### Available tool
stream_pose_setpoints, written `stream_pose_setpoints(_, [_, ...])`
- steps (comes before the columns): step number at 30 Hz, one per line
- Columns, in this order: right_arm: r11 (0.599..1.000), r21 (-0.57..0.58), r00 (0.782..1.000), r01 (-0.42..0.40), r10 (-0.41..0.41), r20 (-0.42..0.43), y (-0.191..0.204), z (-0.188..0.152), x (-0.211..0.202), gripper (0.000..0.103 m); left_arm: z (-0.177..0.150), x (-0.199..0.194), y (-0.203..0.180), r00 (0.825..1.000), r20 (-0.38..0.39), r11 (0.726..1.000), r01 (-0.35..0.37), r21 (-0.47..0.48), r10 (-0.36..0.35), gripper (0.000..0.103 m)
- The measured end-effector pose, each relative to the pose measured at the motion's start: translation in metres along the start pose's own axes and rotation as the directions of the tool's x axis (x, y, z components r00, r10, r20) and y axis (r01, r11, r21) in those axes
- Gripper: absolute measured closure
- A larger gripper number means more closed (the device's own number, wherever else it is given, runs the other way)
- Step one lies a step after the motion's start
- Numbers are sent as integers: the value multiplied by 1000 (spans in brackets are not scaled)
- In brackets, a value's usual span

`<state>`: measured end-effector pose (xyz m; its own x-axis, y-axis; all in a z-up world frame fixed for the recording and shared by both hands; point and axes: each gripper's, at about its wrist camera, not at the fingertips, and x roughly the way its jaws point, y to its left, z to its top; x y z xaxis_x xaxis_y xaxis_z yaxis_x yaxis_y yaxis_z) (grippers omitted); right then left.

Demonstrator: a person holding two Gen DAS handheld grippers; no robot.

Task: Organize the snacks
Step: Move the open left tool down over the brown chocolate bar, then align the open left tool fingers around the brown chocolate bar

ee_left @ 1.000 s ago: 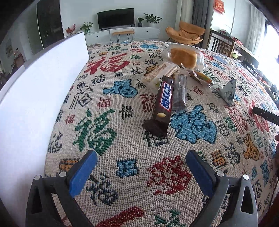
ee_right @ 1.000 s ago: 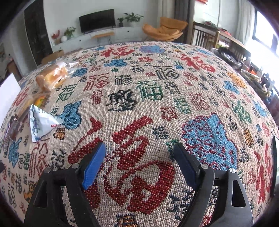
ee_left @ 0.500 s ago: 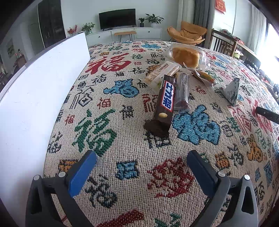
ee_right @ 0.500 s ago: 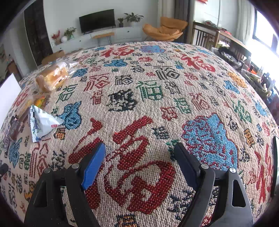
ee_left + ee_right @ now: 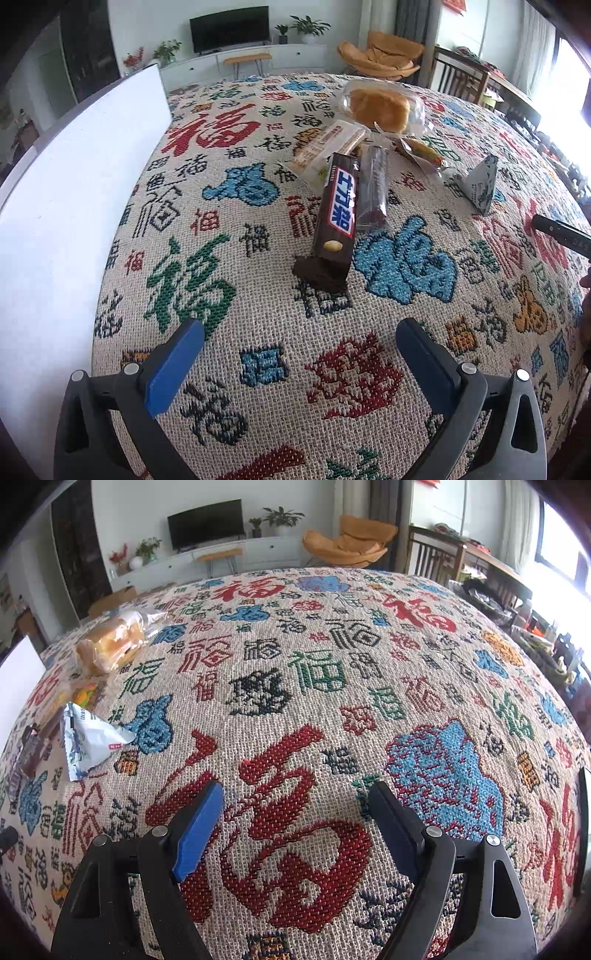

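1. The left gripper has come a little closer to the snacks than a second ago; the brown chocolate bar looks bigger in its view now. Its jaws stand wide apart and hold nothing.
2. The chocolate bar lies on the patterned tablecloth, straight ahead of the left gripper but still apart from it. Just beside it, touching, lies a dark thin bar; behind these are a pale cracker pack and a bread in clear wrap.
3. A small triangle-shaped pouch sits more to the right, apart from the pile.
4. The right gripper has not moved at all. It hovers over bare cloth with its jaws wide apart and empty, the pouch far to its left side.
5. A white board stands along the left edge of the table.
6. I think the sorting has not really started: all snacks lie loose, and the left gripper seems to approach the chocolate bar first.
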<state>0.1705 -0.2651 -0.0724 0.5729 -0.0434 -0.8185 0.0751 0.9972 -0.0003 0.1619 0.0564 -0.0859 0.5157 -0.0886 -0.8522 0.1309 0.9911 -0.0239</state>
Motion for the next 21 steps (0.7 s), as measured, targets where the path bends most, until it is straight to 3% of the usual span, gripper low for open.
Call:
stream_pose_setpoints(4, [1000,0,1000,-1,1,0,0,0,1,18,28,-5,0,1000,15,1000,4,18,-5,1])
stream_pose_setpoints(9, [1000,1,1000,-1,1,0,0,0,1,18,59,10,9,999,-16,998,28,-51,-29,4])
stream_pose_setpoints(12, [1000,0,1000,-1,1,0,0,0,1,18,65,23,13,997,-51,995,54,-85,-58,20])
stream_pose_setpoints(15, [1000,0,1000,0,0,0,1,0,1,18,63,25,11,994,-63,994,81,-78,-86,44])
stream_pose_setpoints(17, [1000,0,1000,0,0,0,1,0,1,18,59,22,7,991,-62,991,113,-66,-117,84])
stream_pose_setpoints(21, [1000,1,1000,0,0,0,1,0,1,18,41,9,10,989,-52,986,130,-106,-136,85])
